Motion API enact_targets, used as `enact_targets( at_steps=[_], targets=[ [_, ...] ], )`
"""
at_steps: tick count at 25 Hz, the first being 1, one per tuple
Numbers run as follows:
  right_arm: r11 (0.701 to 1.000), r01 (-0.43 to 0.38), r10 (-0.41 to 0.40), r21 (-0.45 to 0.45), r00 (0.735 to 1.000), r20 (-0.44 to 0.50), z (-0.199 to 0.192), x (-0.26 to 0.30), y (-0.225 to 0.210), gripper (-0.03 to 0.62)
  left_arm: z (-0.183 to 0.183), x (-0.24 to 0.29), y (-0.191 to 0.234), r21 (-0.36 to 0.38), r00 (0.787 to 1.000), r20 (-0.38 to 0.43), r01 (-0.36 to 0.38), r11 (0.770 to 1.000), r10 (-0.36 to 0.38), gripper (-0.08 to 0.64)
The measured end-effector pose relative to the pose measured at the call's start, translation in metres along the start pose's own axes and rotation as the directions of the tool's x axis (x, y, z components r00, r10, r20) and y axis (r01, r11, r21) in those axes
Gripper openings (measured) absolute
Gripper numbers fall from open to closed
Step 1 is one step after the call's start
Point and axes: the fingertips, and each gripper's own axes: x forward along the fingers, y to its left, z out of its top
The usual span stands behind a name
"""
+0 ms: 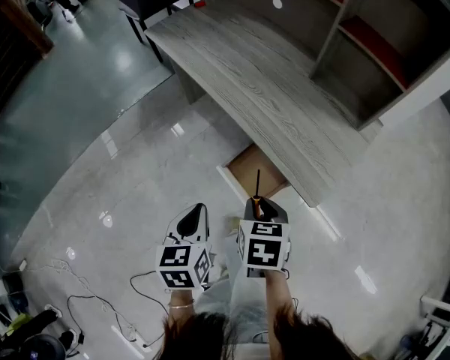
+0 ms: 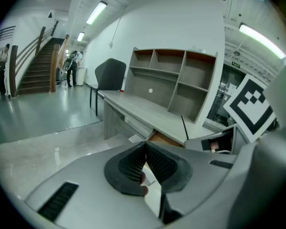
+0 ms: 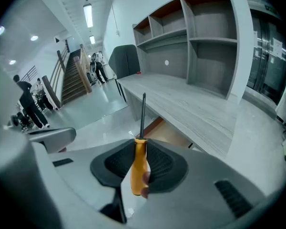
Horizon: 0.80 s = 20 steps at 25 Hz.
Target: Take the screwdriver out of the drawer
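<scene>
The fingers (image 3: 164,168) of the right gripper (image 3: 139,147) are closed on the orange handle of the screwdriver (image 3: 139,163), one ribbed black pad on each side of it. The handle's butt end lies back toward the camera. The thin dark shaft runs straight out past the fingertips, so the tool's long axis follows the line of the gripper itself. In the right gripper view the shaft stands almost upright, its tip leaning very slightly right.

From the head view the screwdriver points forward, away from the person. Its tip shows against the open brown drawer (image 1: 249,167) under the edge of the grey wooden desk (image 1: 262,81). The tool is clear of the drawer, held in the air above the pale glossy floor (image 1: 135,186).

The left gripper (image 2: 145,147) hangs just beside the right one. Its jaws meet at the tips with nothing between them.

A grey shelf unit (image 1: 375,43) stands on the desk's far side.
</scene>
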Motion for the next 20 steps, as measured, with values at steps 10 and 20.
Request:
enact_targets(
  at_steps=[10, 20],
  targets=[
    [1.0, -0.008, 0.01, -0.022, 0.996, 0.089, 0.007, -0.057, 0.016, 0.087, 0.023, -0.053, -0.019, 0.032, 0.998, 0.06, 0.019, 0.999, -0.021, 0.018],
    [0.999, 0.013, -0.002, -0.046, 0.974, 0.228, 0.026, -0.122, 0.032, 0.087, 0.047, -0.11, -0.032, 0.066, 0.989, 0.139, 0.047, 0.997, -0.056, 0.018]
  ],
)
